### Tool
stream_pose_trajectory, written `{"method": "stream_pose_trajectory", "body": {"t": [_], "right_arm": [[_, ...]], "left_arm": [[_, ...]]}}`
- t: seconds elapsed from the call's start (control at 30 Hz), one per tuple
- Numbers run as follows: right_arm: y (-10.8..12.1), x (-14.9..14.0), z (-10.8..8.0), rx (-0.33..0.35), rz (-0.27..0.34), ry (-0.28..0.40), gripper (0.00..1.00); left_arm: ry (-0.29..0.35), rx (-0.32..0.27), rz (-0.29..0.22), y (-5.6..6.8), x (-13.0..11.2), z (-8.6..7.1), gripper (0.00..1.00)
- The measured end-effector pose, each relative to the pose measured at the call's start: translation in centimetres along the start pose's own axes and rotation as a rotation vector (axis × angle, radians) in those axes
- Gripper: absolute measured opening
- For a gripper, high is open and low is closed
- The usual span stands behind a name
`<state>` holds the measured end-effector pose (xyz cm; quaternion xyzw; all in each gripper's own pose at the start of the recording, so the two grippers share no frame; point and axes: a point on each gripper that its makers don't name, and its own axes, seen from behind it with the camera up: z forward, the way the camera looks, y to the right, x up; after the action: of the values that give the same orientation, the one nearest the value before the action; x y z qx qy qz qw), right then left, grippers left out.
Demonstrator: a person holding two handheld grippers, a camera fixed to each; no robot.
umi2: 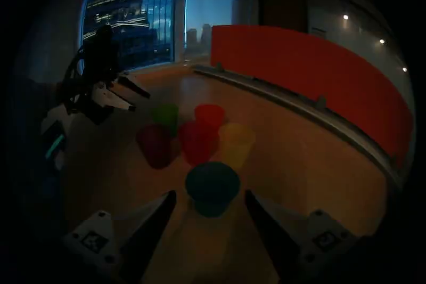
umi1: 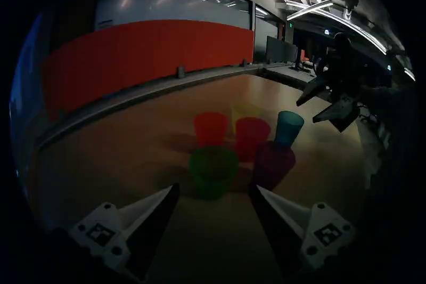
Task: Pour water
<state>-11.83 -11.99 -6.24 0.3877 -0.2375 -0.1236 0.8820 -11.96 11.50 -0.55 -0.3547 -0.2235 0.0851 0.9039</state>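
On wooden table (umi1: 133, 140): red cup (umi1: 251, 137), ringed by five others. Green cup (umi1: 213, 171) just beside it, nearest left gripper (umi1: 213, 187). Teal cup (umi2: 212, 187) on red cup's opposite side, nearest right gripper (umi2: 209, 193). Both tongs spread, holding nothing. Pouring judged not begun: no cup gripped or tilted. Water contents cannot be told.
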Motion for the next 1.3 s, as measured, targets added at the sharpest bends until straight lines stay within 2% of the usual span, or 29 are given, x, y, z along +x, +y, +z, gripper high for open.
{"method": "stream_pose_trajectory", "body": {"t": [0.37, 0.8, 1.17, 1.3], "right_arm": [[0.2, -2.2, 2.3, -0.004, -0.004, -0.043, 0.98], [0.5, -2.7, 4.9, 0.005, -0.008, -0.065, 0.98], [0.5, -2.2, 6.1, 0.015, -0.010, -0.063, 0.98], [0.5, -2.3, 6.3, 0.017, -0.009, -0.064, 0.98]], "left_arm": [[-0.050, -0.023, -0.017, -0.4, -1.7, 2.0, 0.96], [-0.091, -0.063, -0.030, -0.3, -1.9, 5.4, 0.96], [-0.083, -0.080, -0.045, -0.5, -1.3, 7.3, 0.96], [-0.079, -0.090, -0.040, -0.1, -0.9, 7.7, 0.96]]}}
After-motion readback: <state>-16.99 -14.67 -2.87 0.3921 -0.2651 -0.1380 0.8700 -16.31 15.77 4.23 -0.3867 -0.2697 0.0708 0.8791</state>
